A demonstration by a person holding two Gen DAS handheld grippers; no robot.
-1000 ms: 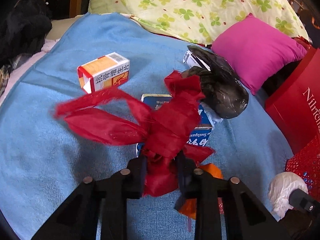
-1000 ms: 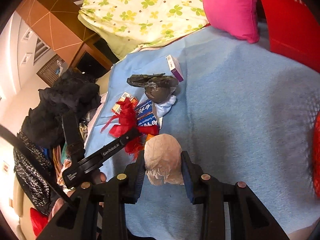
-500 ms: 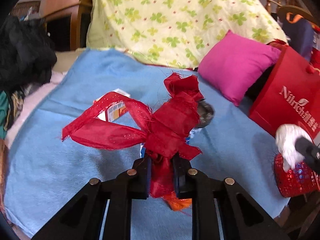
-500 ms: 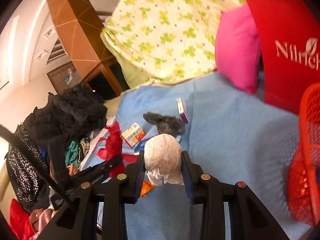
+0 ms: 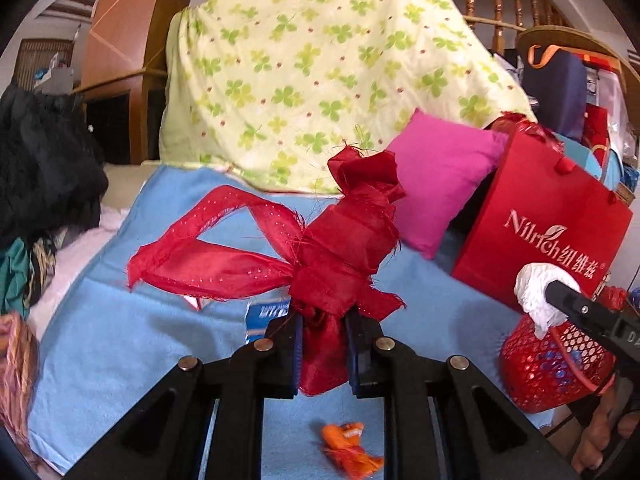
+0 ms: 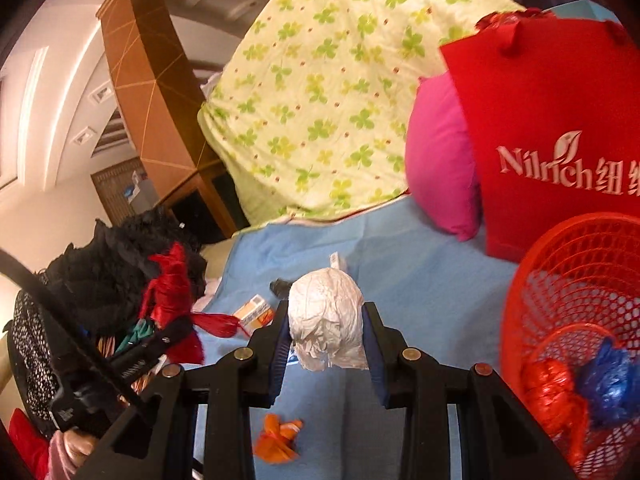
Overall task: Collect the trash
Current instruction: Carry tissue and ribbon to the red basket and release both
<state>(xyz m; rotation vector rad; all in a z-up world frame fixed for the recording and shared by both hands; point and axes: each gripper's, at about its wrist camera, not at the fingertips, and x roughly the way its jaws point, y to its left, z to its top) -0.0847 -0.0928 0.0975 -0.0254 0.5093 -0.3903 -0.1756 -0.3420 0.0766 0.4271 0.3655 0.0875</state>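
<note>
My left gripper (image 5: 322,354) is shut on a crumpled red ribbon (image 5: 340,240) and holds it up above the blue blanket (image 5: 120,344). My right gripper (image 6: 326,344) is shut on a white paper wad (image 6: 326,320), held in the air left of the red mesh basket (image 6: 560,280). The basket (image 5: 548,368) holds red and blue crumpled bags (image 6: 580,384). The wad (image 5: 536,296) hangs just above the basket's rim in the left wrist view. An orange wrapper (image 6: 278,438) lies on the blanket below both grippers.
A red Nilrich paper bag (image 5: 540,232) and a pink pillow (image 5: 436,176) stand behind the basket. A small orange-white box (image 6: 256,312), a blue box (image 5: 264,316) and dark trash (image 6: 280,286) lie on the blanket. Black clothes (image 5: 40,176) are piled at the left.
Both grippers have lifted up and back from the blanket with their loads. The right gripper has moved toward the red basket, which now shows beside it.
</note>
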